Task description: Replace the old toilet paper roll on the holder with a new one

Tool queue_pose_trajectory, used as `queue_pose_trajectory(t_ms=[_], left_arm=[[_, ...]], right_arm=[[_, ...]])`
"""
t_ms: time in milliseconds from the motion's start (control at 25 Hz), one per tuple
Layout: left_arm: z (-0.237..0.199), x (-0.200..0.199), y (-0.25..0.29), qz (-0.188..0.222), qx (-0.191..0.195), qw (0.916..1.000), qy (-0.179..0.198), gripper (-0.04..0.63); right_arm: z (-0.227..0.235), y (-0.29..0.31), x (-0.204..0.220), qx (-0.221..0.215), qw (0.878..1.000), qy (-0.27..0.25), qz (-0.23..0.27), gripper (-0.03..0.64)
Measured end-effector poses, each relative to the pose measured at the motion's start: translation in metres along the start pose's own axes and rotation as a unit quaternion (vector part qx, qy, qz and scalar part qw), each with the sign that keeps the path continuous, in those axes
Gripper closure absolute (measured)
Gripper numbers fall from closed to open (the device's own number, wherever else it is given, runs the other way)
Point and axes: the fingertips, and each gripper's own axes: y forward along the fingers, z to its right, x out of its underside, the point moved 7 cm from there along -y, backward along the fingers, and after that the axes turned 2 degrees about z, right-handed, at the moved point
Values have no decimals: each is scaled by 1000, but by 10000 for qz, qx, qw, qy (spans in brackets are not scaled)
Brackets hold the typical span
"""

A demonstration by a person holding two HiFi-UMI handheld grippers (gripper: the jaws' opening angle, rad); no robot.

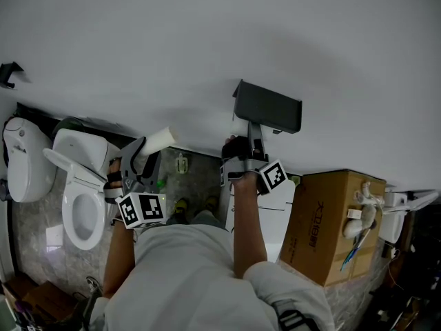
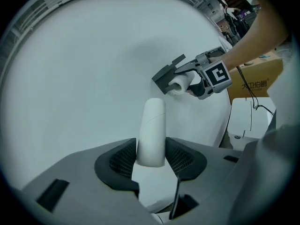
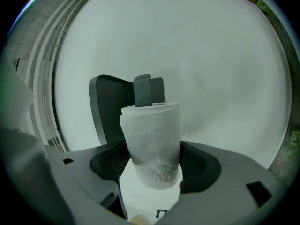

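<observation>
My left gripper (image 1: 146,147) is shut on a slim white cardboard tube (image 2: 151,130), the bare core of a roll, which sticks up and forward out of the jaws. The tube (image 1: 162,138) hangs left of the dark grey wall holder (image 1: 267,107). My right gripper (image 1: 242,145) sits just under that holder, shut on a full white toilet paper roll (image 3: 152,142) in thin wrapping. In the right gripper view the holder's flap and arm (image 3: 143,90) stand right behind the roll's top. From the left gripper view, the right gripper (image 2: 194,81) holds the roll (image 2: 180,83) against the holder (image 2: 165,76).
A white toilet (image 1: 79,198) with its seat down stands at the left, another white fixture (image 1: 24,158) beside it. A white unit (image 1: 272,216) sits below the holder, and a brown cardboard box (image 1: 331,219) is at the right. The plain white wall (image 1: 207,40) fills the top.
</observation>
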Motion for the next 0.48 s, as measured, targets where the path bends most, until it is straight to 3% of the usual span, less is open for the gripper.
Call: queue_pose_trajectory(t_ms=[200, 360, 480], left_arm=[[19, -32, 10, 109, 126, 9998, 79, 383], [6, -5, 4, 189, 195, 9996, 74, 383], [8, -5, 9, 248, 255, 9993, 120, 383]], right_arm=[[-5, -9, -32, -102, 9999, 97, 95, 284], [2, -12, -1, -73, 9999, 22, 109, 267], [4, -18, -7, -28, 9998, -24, 206, 262]])
